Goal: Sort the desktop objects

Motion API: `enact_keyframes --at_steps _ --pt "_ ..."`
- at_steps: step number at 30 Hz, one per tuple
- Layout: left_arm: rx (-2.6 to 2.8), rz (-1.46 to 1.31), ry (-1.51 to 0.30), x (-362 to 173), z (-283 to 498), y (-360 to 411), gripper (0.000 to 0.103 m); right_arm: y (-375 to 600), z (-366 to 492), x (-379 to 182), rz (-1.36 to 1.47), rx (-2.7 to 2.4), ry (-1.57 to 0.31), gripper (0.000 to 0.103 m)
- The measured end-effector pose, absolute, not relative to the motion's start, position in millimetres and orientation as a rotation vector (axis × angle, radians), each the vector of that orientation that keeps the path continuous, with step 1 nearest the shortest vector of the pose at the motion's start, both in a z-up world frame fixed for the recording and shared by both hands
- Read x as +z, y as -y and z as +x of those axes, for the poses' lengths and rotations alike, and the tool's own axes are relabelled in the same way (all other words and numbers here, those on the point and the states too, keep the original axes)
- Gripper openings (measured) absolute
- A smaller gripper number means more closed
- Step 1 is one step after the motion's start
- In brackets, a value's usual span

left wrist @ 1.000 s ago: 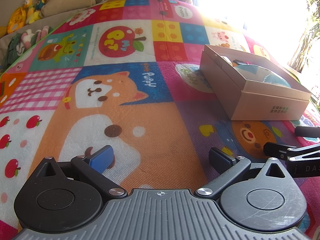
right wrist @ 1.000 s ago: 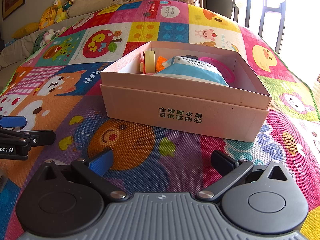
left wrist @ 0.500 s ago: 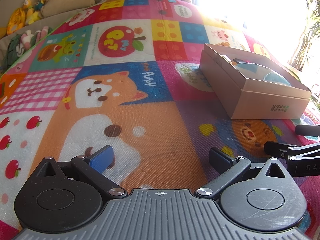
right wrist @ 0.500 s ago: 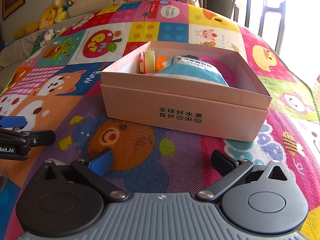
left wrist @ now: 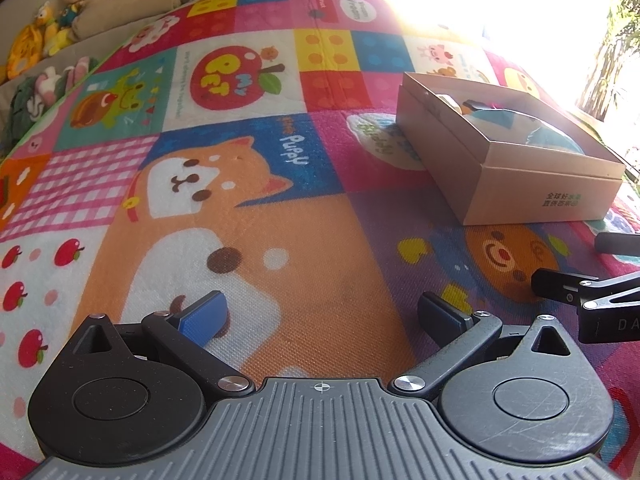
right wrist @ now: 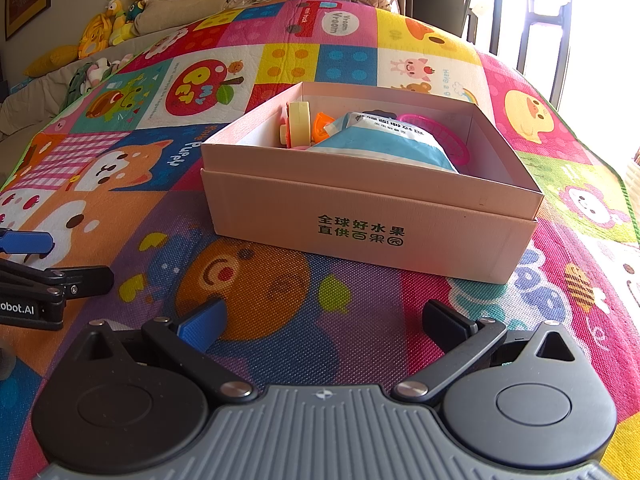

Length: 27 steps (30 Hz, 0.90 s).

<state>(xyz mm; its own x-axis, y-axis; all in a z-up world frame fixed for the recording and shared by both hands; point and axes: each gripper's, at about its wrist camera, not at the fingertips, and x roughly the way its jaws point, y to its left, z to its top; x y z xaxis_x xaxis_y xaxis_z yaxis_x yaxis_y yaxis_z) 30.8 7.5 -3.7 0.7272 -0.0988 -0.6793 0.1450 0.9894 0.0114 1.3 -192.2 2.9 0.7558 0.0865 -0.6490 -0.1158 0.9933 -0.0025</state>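
Both grippers are just sitting low over the play mat [right wrist: 280, 344] with nothing in them: the left hand-held gripper [left wrist: 320, 316] has its jaws spread wide, empty, over the orange puppy print, and the right hand-held gripper [right wrist: 324, 324] is spread just as wide, also empty, over the orange bear face on the purple patch. They're side by side, so each one catches the other at the edge of its own view, the right one poking in at the right edge of the left camera and the left one at the left edge of the right camera. Straight ahead of the right gripper, a bit further out on the mat, is the pink cardboard box [right wrist: 360, 220] with green printing on its near side; from the left camera it's off to the far right [left wrist: 516, 184]. Inside the box there's a blue and white pouch [right wrist: 384, 144] on top in the middle, a pale yellow roll of tape [right wrist: 299, 122] standing on edge at the left, something orange [right wrist: 322, 122] just beside it, and a pink ring-shaped thing [right wrist: 444, 134] to the right behind the pouch. At the far left, past the edge of the mat, some stuffed toys [right wrist: 116, 20] lean against beige cushions
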Motion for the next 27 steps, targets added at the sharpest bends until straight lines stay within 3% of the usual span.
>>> enact_keyframes --at_steps 27 --pt "-0.145 0.059 -0.743 -2.4 27.5 -9.3 0.103 192.1 0.5 2.7 -0.044 0.110 -0.705 0.103"
